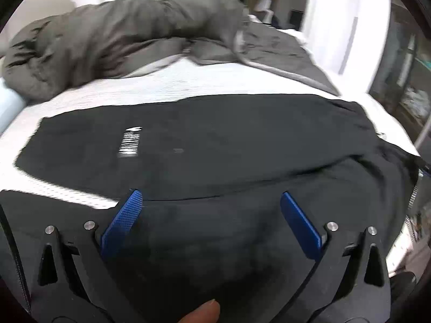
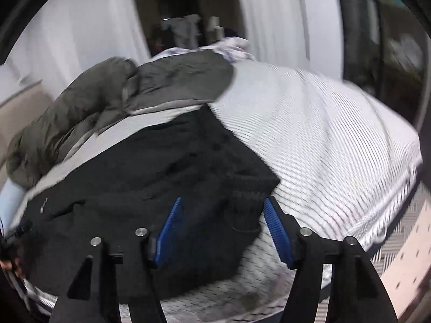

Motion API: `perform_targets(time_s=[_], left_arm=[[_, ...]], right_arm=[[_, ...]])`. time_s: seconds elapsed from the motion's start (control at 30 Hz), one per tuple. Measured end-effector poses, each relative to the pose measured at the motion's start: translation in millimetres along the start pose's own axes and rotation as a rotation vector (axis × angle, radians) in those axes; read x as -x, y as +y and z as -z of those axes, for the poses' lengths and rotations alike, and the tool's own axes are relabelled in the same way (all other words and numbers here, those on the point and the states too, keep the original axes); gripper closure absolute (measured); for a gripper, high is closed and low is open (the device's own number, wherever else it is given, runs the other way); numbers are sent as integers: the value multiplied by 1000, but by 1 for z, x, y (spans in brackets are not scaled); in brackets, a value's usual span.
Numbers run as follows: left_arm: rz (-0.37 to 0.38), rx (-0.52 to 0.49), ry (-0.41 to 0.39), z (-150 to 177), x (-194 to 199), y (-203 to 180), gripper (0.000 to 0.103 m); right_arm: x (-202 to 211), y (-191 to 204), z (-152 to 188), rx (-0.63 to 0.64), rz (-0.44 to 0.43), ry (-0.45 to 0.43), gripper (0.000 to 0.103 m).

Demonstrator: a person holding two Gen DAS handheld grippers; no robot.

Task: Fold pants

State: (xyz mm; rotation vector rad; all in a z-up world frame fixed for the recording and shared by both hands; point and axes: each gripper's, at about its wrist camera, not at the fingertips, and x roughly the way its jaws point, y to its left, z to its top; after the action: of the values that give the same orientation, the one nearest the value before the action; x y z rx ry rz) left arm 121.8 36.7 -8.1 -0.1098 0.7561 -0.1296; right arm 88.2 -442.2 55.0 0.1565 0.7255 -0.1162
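Black pants (image 1: 215,140) with a white printed logo (image 1: 130,141) lie spread across the white bed sheet (image 1: 172,83). My left gripper (image 1: 211,196) hovers over the near part of the cloth, its blue pads (image 1: 124,218) wide apart and pressing on nothing. In the right wrist view the pants (image 2: 150,177) bunch up toward their ribbed end (image 2: 246,204). That ribbed end sits between the tips of my right gripper (image 2: 222,202). The right gripper's blue pads (image 2: 276,231) stand apart from the cloth, so the gripper is open.
A rumpled olive-grey duvet (image 1: 113,37) is piled at the far side of the bed. White curtains (image 2: 75,35) hang behind. The mattress edge (image 2: 377,228) drops off at the right to a patterned floor (image 2: 406,255). A thumb (image 1: 202,312) shows at the bottom of the left view.
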Motion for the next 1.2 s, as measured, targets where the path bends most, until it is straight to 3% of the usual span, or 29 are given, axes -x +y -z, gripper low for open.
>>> perform_targets(time_s=[0.07,0.17,0.27,0.4,0.53,0.63,0.67,0.7,0.73,0.8,0.87,0.93,1.0,1.2], left_arm=[[1,-77,-7,1,-4,-19,1],[-68,-219,1,1,-17,-42,1],[-15,-218,61,-3,-28,-40,4],[71,-193,117,2,-27,-31,6],[44,-318,166,3,-37,-42,10],[37,-425,242,7,-55,-56,25],[41,-434,258,8,-59,-59,33],[62,-437,269,7,-63,-61,52],[83,-431,276,7,-64,-62,60],[101,-412,260,8,-62,-61,87],[151,-350,254,6,-57,-51,96],[156,-300,247,4,-52,-36,96],[80,-285,251,5,-55,-23,96],[21,-244,230,7,-45,-14,93]], right_arm=[[-3,28,-2,72,-33,-3,33],[-20,72,-1,140,-132,44,33],[-37,112,-2,184,-193,92,33],[-44,143,-8,204,-281,62,33],[-60,144,0,183,-332,72,32],[-75,135,1,164,-299,114,32],[-76,133,1,160,-291,117,32],[-75,130,-2,163,-290,114,32],[-77,127,-6,164,-286,105,32],[-72,122,-9,160,-278,81,32],[-61,114,-12,150,-276,56,32],[-49,106,-14,155,-274,18,28],[-42,95,-13,150,-260,-4,23],[-55,55,-18,21,-168,43,23]])
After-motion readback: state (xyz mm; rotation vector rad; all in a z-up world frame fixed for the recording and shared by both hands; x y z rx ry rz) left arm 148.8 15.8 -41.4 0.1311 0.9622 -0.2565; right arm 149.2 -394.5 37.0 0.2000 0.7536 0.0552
